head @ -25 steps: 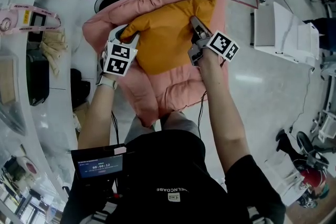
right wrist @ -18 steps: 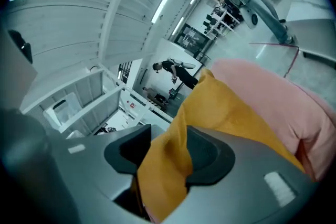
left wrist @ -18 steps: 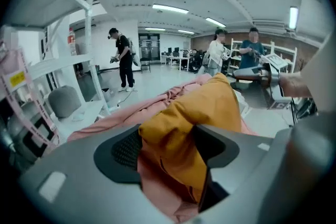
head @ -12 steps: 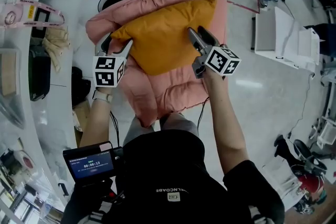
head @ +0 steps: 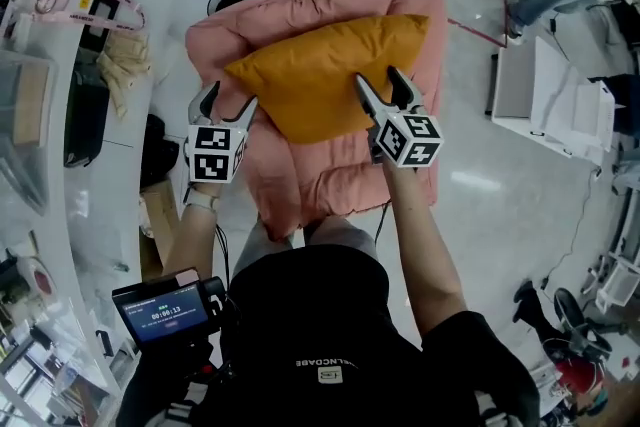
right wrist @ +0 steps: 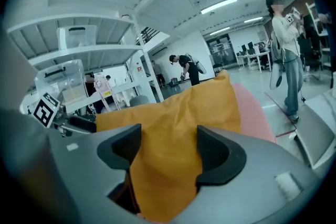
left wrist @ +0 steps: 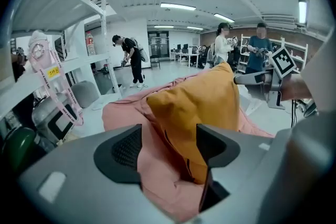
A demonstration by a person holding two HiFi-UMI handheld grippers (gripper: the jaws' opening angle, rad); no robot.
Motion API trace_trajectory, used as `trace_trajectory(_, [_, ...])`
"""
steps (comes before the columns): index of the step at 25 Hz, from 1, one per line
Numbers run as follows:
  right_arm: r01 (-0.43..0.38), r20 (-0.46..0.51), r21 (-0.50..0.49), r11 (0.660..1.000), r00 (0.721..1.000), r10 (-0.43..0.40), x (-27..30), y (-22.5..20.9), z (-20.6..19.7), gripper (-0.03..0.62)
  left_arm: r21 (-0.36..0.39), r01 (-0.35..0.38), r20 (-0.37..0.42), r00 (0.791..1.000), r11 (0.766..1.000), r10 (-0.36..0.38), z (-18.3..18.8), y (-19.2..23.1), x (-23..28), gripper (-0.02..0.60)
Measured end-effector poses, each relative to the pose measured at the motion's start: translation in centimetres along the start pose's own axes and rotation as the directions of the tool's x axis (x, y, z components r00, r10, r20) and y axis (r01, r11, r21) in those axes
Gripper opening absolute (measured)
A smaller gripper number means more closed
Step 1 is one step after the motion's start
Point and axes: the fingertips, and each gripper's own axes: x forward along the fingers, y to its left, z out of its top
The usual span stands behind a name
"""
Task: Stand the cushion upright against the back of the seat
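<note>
Grippers: left gripper and right gripper are both backing off the cushion they were clamping a second ago.
Cushion: orange, now standing on edge on the pink seat and leaning into its padded back.
Left gripper: jaws are opening, pads wide apart and pressing nothing; pink seat fabric and the cushion's corner are showing between them.
Right gripper: jaws are opening too; the cushion's lower edge is sitting between the pads, unpinched.
</note>
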Motion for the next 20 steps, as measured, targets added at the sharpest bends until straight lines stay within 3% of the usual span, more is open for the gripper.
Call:
trace_trajectory(8, [0.045,-0.091,-0.191,0.981,0.994,-0.064,1.6,0.0,-0.2,0.322,-0.014,0.01,-0.006,1.0,1.0,-0.01,-2.2,-3.2,-3.1,0.326])
trace_trajectory(14, [0.04,-0.145,-0.23,0.972,0.987,-0.075,6.0,-1.0,0.4,0.321,-0.076,0.013,-0.022,1.0,0.997,-0.014,-4.7,-4.4,-4.4,0.322])
trace_trajectory(20, [0.035,-0.213,-0.233,0.972,0.973,-0.086,8.2,-1.6,0.5,0.319,-0.124,-0.027,-0.018,1.0,0.992,0.025,-5.8,-4.8,-6.5,0.319])
